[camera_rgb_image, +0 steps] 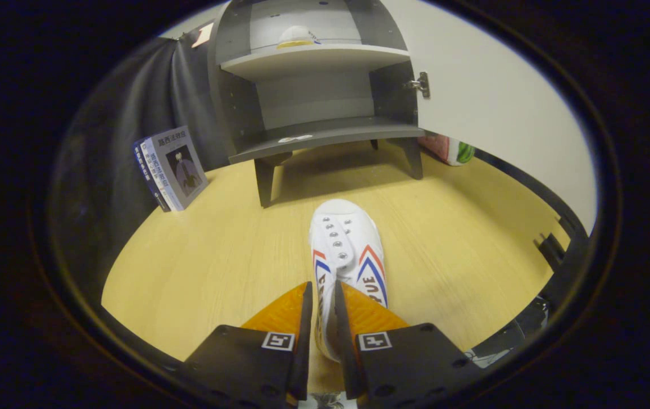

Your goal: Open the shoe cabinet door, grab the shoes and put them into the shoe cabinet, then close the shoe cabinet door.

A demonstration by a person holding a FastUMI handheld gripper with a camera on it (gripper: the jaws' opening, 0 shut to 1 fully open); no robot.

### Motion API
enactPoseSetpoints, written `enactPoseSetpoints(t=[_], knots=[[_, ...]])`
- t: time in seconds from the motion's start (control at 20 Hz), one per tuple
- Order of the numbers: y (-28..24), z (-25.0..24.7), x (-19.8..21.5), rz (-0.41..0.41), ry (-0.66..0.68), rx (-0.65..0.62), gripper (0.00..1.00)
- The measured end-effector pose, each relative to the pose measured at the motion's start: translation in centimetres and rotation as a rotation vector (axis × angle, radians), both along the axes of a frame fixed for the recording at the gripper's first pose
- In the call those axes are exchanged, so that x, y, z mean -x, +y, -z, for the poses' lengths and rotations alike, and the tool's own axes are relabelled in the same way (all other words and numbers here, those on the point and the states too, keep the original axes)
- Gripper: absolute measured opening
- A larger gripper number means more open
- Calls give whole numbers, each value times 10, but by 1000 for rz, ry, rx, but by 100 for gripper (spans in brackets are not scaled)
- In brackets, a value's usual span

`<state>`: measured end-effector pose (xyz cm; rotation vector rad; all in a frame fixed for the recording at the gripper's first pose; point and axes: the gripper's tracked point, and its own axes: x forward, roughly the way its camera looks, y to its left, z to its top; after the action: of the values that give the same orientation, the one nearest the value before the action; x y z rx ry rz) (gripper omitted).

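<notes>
Jaws (320, 309) are pinching the white canvas shoe (346, 250) by its heel.
Toe is pointing straight ahead toward the open grey shoe cabinet (313, 85), upper centre.

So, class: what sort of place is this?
Probably a staged indoor test booth: a small open shoe cabinet and a book stand on a wooden surface, and the gripper holds a white shoe.

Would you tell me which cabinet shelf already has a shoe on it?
The upper shelf: a white shoe rests there. The lower shelf holds no shoe; the other shoe is clamped in the gripper.
</notes>
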<state>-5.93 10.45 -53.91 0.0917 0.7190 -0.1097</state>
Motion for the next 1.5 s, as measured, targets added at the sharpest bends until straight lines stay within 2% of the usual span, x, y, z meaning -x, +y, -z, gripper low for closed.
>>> enactPoseSetpoints(t=[0.25, 0.6, 0.8, 1.0, 1.25, 1.5], knots=[[3, 20, -15, -11, 76, 36, 27], [0, 19, -23, -34, 60, 88, 26], [3, 21, -23, -65, 54, 95, 4], [5, 19, -24, -79, 76, 58, 3], [7, 1, -31, -119, 46, 80, 2], [-2, -30, -38, -103, 21, 68, 2]])
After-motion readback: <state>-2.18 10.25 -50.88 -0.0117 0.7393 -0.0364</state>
